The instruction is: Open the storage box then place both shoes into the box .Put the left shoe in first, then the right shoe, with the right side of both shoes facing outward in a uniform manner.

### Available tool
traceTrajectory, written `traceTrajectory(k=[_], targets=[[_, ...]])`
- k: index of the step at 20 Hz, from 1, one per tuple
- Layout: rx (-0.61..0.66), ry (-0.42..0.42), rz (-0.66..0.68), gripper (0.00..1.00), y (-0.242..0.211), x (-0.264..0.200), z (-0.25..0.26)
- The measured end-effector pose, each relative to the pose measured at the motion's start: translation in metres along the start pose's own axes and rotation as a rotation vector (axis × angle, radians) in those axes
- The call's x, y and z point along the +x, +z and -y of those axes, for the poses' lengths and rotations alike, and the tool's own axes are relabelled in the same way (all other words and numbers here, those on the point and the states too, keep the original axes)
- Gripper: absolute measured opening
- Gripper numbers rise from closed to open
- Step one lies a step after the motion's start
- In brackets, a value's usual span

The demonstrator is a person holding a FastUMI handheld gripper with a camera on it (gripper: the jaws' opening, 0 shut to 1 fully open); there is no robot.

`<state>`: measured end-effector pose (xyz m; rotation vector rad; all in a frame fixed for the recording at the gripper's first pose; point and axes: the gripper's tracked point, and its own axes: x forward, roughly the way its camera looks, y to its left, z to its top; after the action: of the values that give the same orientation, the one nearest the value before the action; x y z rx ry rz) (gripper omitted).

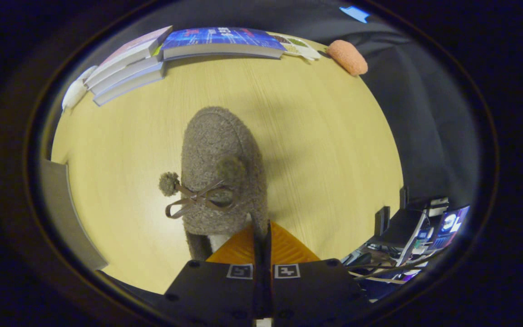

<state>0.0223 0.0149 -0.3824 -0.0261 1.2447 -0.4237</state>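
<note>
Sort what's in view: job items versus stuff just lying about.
Job: grey fuzzy shoe, its rim pinched between the shut fingers of the gripper.

Lying about: stacked books, blue book, orange sponge, all beyond the shoe on the wooden table.

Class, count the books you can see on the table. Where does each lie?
3: two stacked books at the table's far edge, beyond the gripper, and one blue-covered book beside them. Others may be hidden.

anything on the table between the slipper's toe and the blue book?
No. In the gripper view, bare table runs from the slipper, which the gripper holds shut by its rim, to the blue book.
</note>
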Motion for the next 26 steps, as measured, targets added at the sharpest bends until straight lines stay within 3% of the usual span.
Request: traceTrajectory(k=[5, 10, 17, 20, 26], targets=[[-0.046, -0.129, 0.032, 0.03, -0.008, -0.053, 0.002], [-0.051, -0.236, 0.062, 0.03, -0.014, -0.141, -0.020], [-0.045, -0.172, 0.117, 0.03, -0.033, -0.251, -0.122], [-0.069, -0.098, 0.154, 0.04, -0.038, -0.286, -0.180], [-0.075, 0.046, 0.163, 0.03, -0.054, -0.308, -0.277]])
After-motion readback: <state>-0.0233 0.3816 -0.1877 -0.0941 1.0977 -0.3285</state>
